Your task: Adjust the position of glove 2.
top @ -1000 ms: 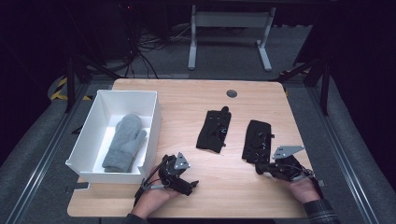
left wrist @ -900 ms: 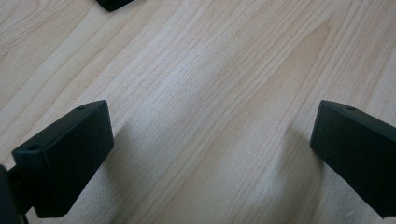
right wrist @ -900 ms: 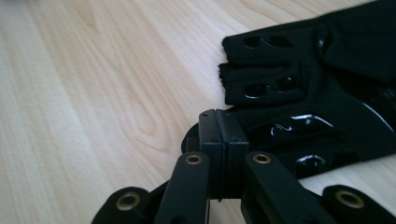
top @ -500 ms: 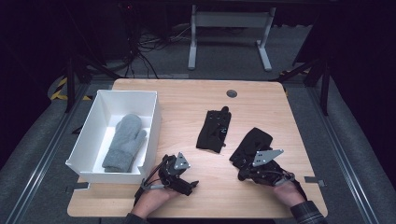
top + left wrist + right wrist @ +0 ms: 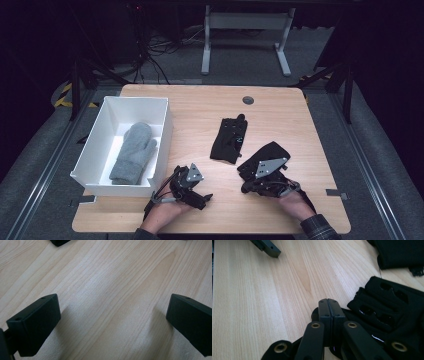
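Black glove [image 5: 265, 157] pinched in right gripper [image 5: 328, 305] jaws nr table [image 5: 200, 105] front edge; left gripper [image 5: 110, 322] jaws wide, empty.

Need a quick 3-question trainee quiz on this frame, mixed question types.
1. True or false: the grey mitten lies inside the white box.
2. How many black gloves lie on the table?
3. The right gripper has its jaws shut at: A the mitten, B the near black glove, C the box.
Key: 1 true; 2 two; 3 B.
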Tool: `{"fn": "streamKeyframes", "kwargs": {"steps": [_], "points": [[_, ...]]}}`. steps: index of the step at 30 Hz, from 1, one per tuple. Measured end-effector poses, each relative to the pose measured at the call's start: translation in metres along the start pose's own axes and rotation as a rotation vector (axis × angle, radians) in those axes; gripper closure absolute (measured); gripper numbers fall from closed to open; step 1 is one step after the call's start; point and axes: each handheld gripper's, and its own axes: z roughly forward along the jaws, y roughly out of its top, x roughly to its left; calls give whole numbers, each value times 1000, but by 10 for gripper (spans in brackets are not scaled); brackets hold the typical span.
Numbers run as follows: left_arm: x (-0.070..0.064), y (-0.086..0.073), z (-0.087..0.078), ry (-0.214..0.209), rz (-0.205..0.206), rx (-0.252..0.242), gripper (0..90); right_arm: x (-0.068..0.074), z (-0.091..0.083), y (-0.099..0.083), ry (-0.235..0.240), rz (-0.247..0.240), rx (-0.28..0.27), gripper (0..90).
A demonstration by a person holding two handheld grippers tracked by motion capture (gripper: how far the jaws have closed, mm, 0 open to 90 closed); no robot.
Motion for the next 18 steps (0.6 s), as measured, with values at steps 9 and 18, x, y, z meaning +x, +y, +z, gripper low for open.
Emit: {"fn": "streamKeyframes", "kwargs": {"steps": [9,18], "points": [[-1,1,0,-4,-3,3,0,-46,-47,-14,-161,85,-84,900],[0,0,0,-7,4,-1,0,-98,-69,-43,-325,191,-56,900]]}}
